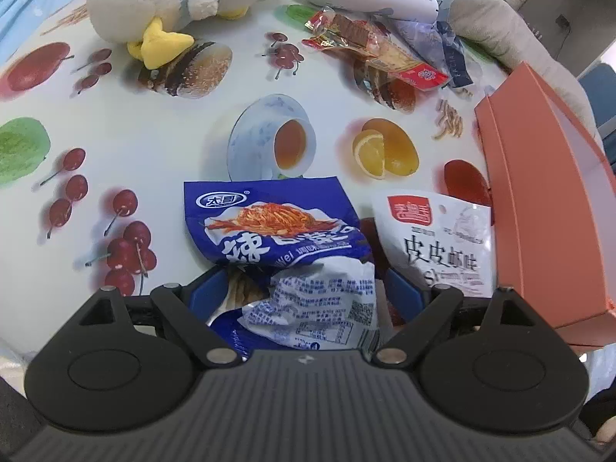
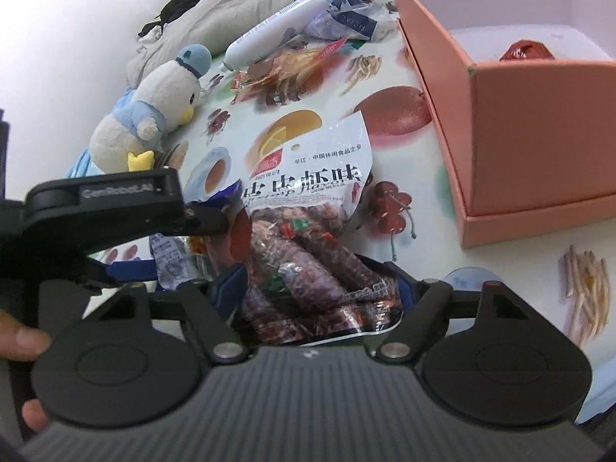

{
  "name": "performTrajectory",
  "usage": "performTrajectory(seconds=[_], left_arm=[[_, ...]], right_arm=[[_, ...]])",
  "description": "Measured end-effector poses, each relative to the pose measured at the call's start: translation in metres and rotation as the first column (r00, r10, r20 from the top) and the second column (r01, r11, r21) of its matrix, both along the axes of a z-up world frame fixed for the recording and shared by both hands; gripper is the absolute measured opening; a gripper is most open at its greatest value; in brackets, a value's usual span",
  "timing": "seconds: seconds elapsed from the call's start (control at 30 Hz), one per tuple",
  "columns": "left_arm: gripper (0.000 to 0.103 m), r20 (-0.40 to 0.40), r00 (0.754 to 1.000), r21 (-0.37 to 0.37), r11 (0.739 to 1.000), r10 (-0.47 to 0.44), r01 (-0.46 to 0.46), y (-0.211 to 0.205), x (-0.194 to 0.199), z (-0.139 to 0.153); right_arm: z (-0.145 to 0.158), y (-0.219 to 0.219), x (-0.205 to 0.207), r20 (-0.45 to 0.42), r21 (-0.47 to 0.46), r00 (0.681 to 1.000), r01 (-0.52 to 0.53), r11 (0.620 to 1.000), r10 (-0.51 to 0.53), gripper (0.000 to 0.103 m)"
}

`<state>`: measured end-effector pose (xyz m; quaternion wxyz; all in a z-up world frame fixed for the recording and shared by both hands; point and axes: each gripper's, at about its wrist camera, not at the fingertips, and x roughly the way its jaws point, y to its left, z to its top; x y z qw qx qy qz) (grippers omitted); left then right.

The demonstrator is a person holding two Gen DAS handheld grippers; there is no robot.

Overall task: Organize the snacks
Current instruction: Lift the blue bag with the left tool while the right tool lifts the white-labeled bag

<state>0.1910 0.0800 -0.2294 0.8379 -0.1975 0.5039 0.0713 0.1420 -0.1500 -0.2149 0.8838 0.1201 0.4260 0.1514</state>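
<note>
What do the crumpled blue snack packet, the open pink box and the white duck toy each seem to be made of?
Crumpled blue snack packet: probably thin plastic film, glossy, sharply creased.
Open pink box: seemingly matte cardboard, with straight folded walls.
White duck toy: plush fabric, fuzzy surface.

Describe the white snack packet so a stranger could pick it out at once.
Find the big salmon-pink box on the fruit-print tablecloth. Just beside its near corner lies the white snack packet, between the right gripper's fingers. Unlike the blue packet next to it, it has bold black characters and a clear window.
</note>
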Motion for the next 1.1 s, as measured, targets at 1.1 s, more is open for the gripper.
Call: performTrajectory(seconds=[1.1], left_arm=[[0.061,0.108,0.986,0.044,0.992,-0.123,0.119,-0.011,-0.023,0.037]], right_arm=[[0.019,-0.016,-0.020,0.030,-0.039,0.999,-0.031,0.999,0.032,0.041]])
